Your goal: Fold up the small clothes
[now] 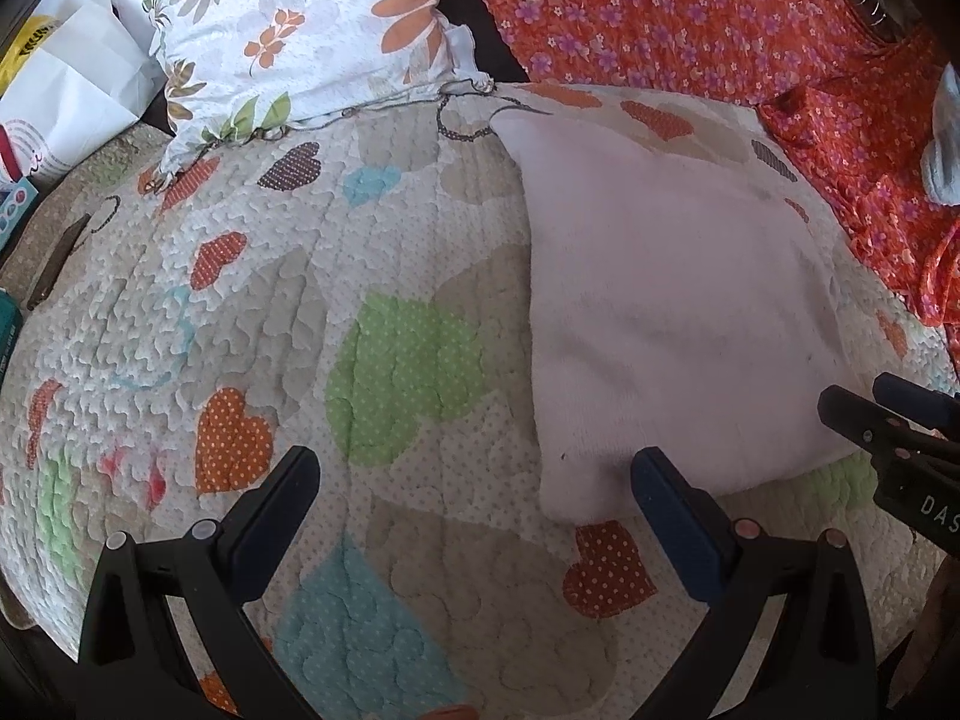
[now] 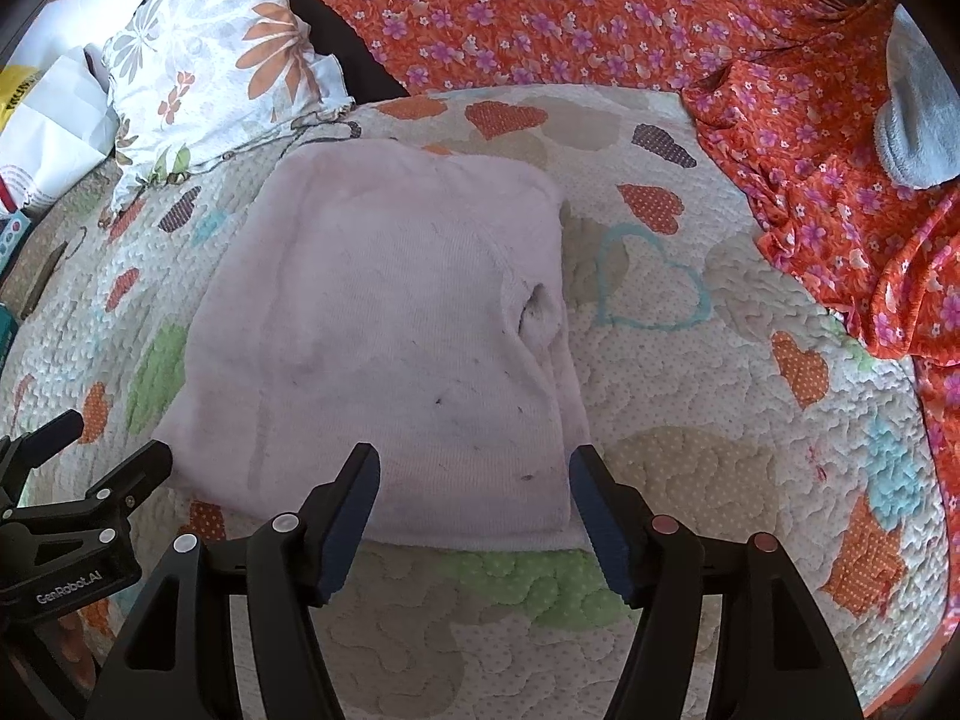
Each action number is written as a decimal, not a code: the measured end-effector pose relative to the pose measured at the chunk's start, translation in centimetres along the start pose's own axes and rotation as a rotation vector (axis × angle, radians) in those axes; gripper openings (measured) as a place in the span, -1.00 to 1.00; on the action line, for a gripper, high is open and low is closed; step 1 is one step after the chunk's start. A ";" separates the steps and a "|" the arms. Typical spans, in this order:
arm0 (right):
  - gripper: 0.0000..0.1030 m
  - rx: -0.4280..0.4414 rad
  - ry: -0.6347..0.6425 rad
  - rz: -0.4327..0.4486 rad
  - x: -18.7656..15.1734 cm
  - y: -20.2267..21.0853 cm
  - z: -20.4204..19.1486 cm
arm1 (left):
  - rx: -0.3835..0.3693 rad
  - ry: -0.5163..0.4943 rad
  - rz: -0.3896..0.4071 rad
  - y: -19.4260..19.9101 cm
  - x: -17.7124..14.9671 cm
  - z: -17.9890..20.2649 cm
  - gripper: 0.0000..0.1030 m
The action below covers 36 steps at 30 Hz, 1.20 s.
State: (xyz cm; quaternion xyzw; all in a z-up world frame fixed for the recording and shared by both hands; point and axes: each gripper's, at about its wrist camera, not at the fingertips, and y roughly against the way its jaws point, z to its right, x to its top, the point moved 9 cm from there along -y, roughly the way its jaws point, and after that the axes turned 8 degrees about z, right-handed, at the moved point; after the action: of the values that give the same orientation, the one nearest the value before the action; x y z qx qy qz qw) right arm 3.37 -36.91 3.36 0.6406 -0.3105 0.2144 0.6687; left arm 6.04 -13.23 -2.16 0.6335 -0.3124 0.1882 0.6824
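Note:
A pale pink garment (image 2: 390,324) lies folded flat on a heart-patterned quilt (image 2: 690,420); it also shows in the left wrist view (image 1: 678,312). My right gripper (image 2: 474,462) is open and empty, hovering over the garment's near edge. My left gripper (image 1: 474,468) is open and empty, over the quilt at the garment's near left corner, with its right finger above the cloth. The right gripper shows in the left wrist view (image 1: 870,408), and the left gripper shows in the right wrist view (image 2: 114,438).
A floral white pillow (image 1: 300,30) lies at the back left. An orange flowered cloth (image 2: 600,12) covers the back and right side. A grey sock (image 2: 918,120) lies on it. White bags (image 1: 78,90) sit at the far left.

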 end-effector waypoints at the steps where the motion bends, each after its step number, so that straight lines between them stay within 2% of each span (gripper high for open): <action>1: 0.36 -0.004 0.001 -0.002 0.0 0.0 0.1 | -0.003 0.003 -0.005 -0.1 -0.1 0.0 1.00; 14: 0.38 -0.020 -0.003 -0.018 -0.2 -0.3 0.6 | -0.024 0.030 -0.053 -0.8 -0.9 0.0 1.00; 36: 0.40 -0.017 0.006 -0.021 -0.2 -0.4 0.6 | -0.030 0.044 -0.070 -1.1 -1.2 -0.1 1.00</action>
State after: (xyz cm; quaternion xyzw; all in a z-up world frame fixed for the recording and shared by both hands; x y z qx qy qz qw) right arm 3.38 -37.50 2.92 0.6375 -0.3037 0.2067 0.6773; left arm 5.92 -13.11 -3.82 0.6294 -0.2780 0.1734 0.7046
